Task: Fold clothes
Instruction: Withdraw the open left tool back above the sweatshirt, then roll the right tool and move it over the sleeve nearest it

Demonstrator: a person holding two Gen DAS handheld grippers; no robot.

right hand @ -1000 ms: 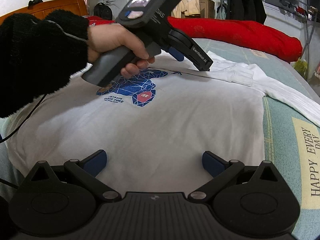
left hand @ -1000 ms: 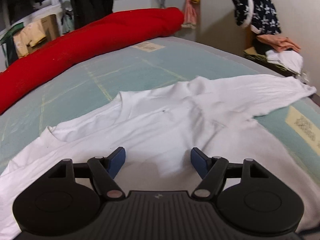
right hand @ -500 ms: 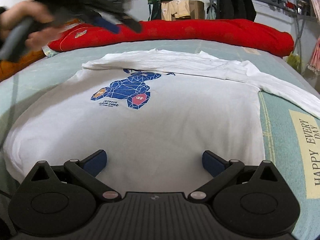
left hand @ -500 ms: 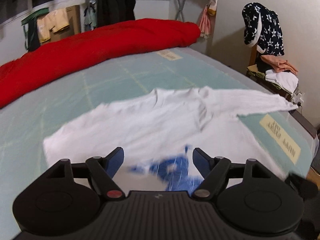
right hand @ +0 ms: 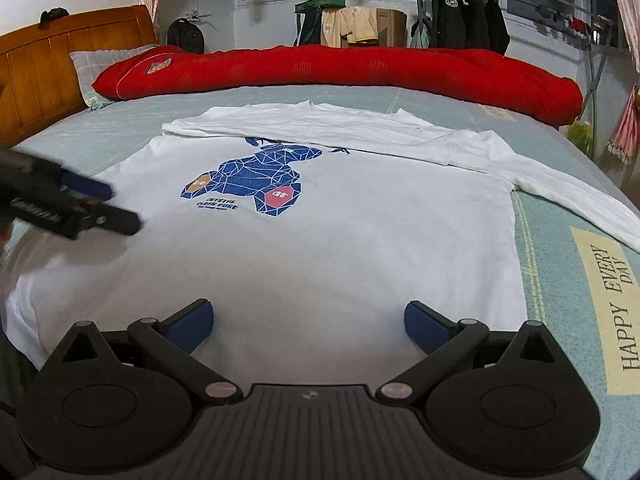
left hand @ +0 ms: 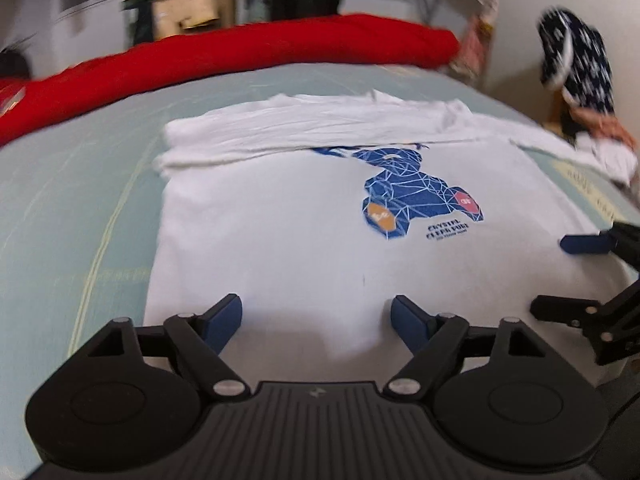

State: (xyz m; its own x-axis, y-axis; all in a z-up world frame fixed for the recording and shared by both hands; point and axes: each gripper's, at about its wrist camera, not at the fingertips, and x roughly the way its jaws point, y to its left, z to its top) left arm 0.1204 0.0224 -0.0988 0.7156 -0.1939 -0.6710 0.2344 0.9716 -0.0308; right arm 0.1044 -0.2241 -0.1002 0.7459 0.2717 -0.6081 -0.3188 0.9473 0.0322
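White long-sleeved shirt point(right hand: 320, 240) spread mid-bed point(right hand: 120, 128), top folded down, one sleeve trailing toward right edge. Left hand-held gripper point(left hand: 316, 320) just opening wider, nothing between; right hand-held gripper point(right hand: 308, 324) apart, empty. Red quilt point(right hand: 340, 68) lining far edge.

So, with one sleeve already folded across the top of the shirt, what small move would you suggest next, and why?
Probably take the right gripper, open and empty, across to the sleeve lying unfolded over the bedsheet and grip it, since the white shirt lies flat with only its other sleeve folded in. The left gripper is also open and empty, its jaws just having widened.
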